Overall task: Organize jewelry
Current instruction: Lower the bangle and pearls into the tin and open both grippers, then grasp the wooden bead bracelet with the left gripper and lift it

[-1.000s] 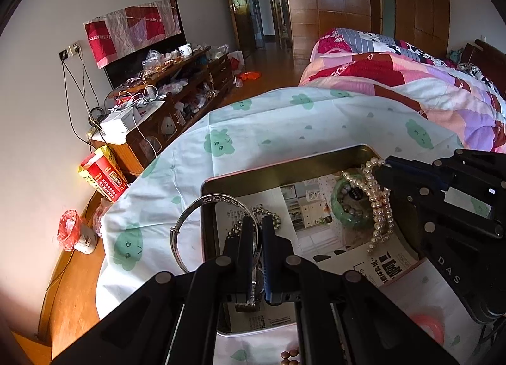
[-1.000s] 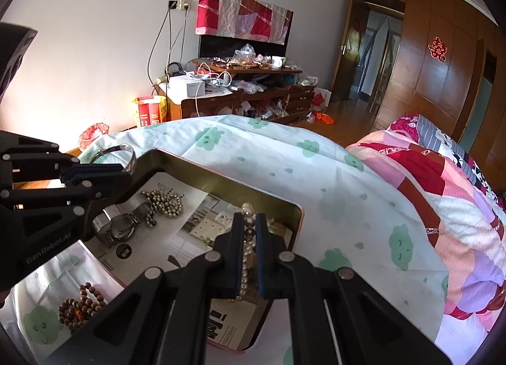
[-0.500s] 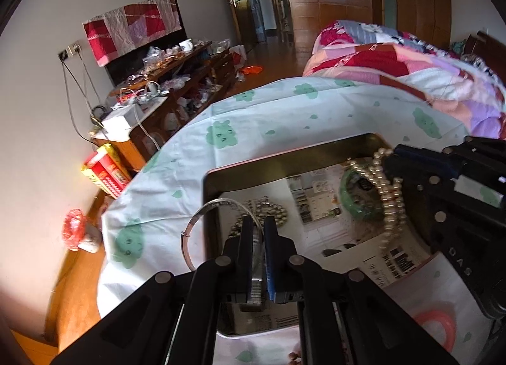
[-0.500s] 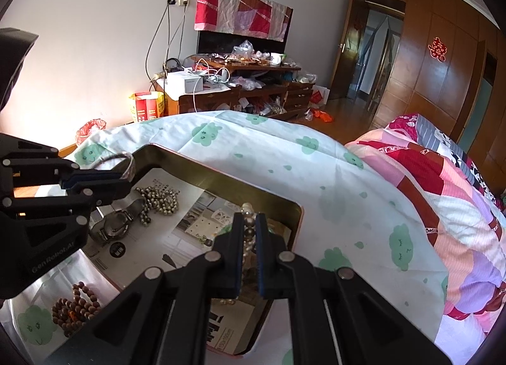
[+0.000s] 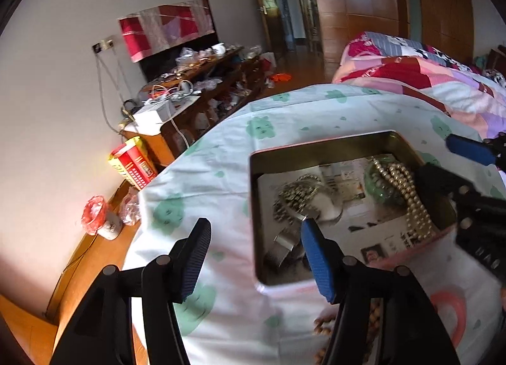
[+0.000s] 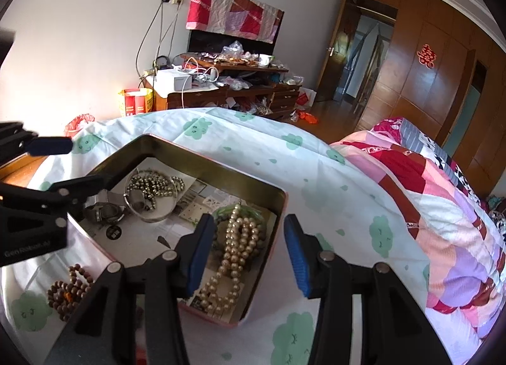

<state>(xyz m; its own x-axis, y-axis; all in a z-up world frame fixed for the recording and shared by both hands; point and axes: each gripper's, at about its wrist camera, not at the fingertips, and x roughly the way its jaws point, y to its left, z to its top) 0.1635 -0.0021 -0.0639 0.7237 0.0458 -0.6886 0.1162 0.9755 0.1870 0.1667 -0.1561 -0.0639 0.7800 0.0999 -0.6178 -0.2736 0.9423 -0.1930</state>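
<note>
Both grippers, which were clamped shut on jewelry half a second ago, are now seen spread wide: the silver bangle [image 6: 151, 199] has been let go by the left gripper [image 5: 254, 257] and the pearl necklace [image 6: 235, 249] by the right gripper [image 6: 245, 252]. The bangle is found lying inside the metal tin [image 6: 218, 166], tilted over the silver bead strand [image 6: 151, 184] and just beside the wristwatch [image 6: 106, 211] near the tin's left end. The pearl necklace is draped in loops at the tin's right end, partly over the green bangle [image 6: 249, 211], on the printed paper [image 6: 142, 232] that lines the bottom. In the left wrist view the pearls [image 5: 408, 194] are seen against the right wall of the tin [image 5: 316, 146], next to the dark body of the right gripper. The left gripper's fingers are held apart with one blue pad [image 5: 316, 262] above the tin's near corner and the other over the bedsheet [image 5: 221, 156]. The right gripper's fingers straddle the tin's right wall, with nothing between them but the loose pearls below. A brown wooden bead bracelet [image 6: 68, 286] is left on the sheet outside the tin, and a pink ring [image 5: 449, 314] lies on the sheet well apart from it.
</note>
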